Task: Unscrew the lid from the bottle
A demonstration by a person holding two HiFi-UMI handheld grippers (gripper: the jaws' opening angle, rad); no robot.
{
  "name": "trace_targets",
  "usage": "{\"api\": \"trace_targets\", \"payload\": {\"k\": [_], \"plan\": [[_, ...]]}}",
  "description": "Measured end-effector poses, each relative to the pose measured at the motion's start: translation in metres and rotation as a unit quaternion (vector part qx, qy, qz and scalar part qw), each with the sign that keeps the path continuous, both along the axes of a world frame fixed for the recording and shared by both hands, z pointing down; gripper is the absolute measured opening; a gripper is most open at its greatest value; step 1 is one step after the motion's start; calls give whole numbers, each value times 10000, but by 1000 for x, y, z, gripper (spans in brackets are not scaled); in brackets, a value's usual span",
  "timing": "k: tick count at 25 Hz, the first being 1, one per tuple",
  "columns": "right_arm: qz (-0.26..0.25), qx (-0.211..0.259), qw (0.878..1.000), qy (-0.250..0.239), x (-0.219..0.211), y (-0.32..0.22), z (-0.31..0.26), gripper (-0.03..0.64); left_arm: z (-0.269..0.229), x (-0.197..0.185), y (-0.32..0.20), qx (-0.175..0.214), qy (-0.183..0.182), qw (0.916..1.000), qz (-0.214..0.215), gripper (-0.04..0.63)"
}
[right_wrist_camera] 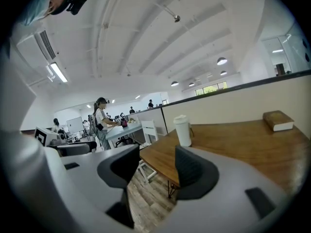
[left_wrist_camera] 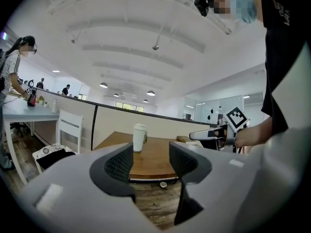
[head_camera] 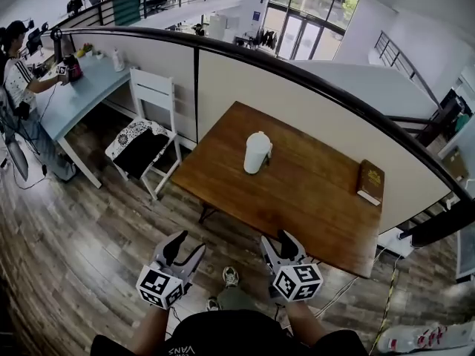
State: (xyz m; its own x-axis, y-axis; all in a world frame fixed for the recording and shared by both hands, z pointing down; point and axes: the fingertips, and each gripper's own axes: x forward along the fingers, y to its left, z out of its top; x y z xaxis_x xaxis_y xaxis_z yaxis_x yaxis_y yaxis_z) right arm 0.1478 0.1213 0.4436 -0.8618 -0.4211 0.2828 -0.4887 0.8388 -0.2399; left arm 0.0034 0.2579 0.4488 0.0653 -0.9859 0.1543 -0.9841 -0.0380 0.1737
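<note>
Bottle [head_camera: 257,153] and lid [head_camera: 259,135] are together: the white bottle stands upright on the wooden table [head_camera: 319,199], well ahead of both your grippers, with the lid seated on top. Your left gripper [head_camera: 189,245] is released, its jaws standing apart with nothing between them but a view of the table edge and the floor [head_camera: 89,243]. From that gripper the bottle lies ahead and somewhat to the right, and in the left gripper view it shows beyond the left jaw. Your right gripper [head_camera: 277,239] is released too, jaws apart and empty, and the bottle lies ahead of it and slightly to the left. Both grippers sit side by side over the floor, short of the table's near edge, touching nothing. A brown book [head_camera: 370,182] lies flat on the table ahead of the right gripper and further right, well apart from the bottle. A white chair [head_camera: 148,136] stands ahead and left of the left gripper, just beside the table.
</note>
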Motion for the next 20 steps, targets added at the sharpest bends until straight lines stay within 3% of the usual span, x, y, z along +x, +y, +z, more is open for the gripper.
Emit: {"api": "trace_targets", "payload": {"k": [20], "plan": [[-456, -126, 9989, -58, -78, -148, 12, 199, 19, -55, -144, -87, -199, 9995, -245, 236]]}}
